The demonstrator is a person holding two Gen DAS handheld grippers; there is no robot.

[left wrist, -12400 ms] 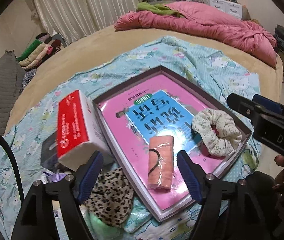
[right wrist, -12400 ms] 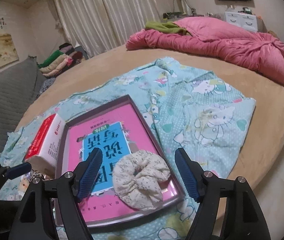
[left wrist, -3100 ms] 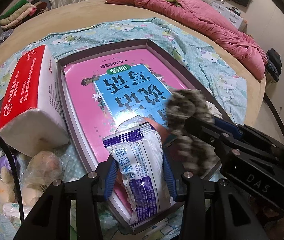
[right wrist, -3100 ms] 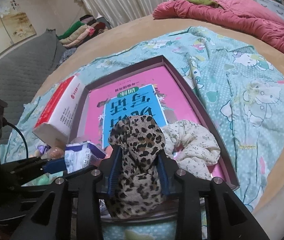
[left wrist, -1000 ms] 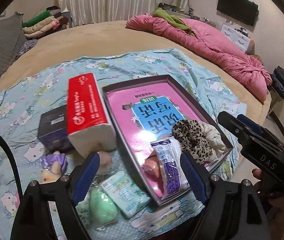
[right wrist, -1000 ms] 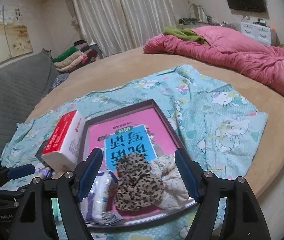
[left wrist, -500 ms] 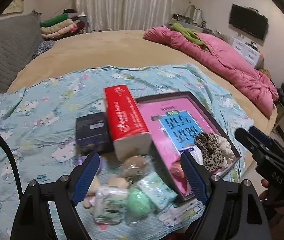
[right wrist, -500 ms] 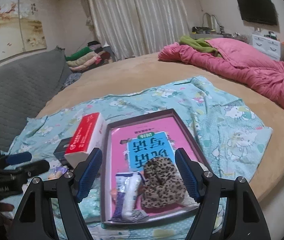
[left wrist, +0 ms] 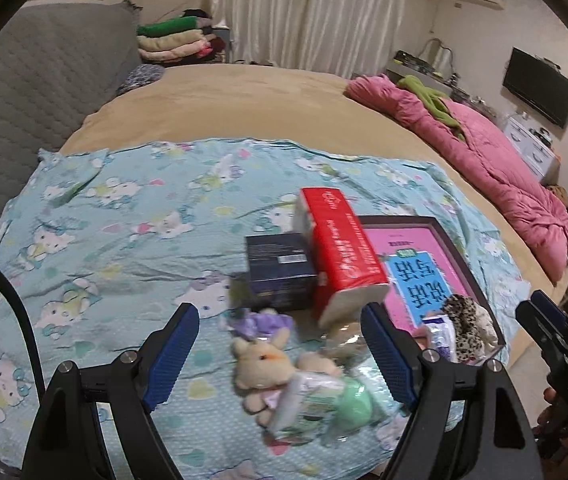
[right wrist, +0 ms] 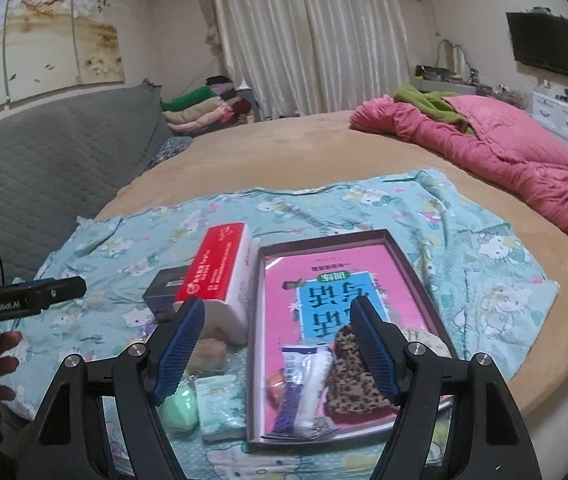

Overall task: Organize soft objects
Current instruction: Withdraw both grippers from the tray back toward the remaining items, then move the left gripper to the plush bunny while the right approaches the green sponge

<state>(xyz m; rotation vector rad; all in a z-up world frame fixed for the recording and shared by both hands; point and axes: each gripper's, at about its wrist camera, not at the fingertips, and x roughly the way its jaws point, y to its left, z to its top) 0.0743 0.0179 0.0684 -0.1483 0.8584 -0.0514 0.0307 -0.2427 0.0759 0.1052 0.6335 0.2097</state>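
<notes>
A dark-rimmed tray with a pink and blue book inside lies on the cartoon-print sheet. In it sit a leopard scrunchie, a cream scrunchie and a blue-white wipes packet. The tray also shows in the left wrist view. Left of the tray lie a beige plush bunny, a green soft ball and a pale green packet. My left gripper is open and empty above the plush pile. My right gripper is open and empty above the tray's near edge.
A red and white tissue pack and a dark box stand left of the tray. A pink quilt lies at the far right of the round bed. A grey headboard and folded clothes are at the left.
Both grippers have pulled back and up from the tray. The left view has swung left, so the plush pile now sits between its fingers. Both stay open and empty.
</notes>
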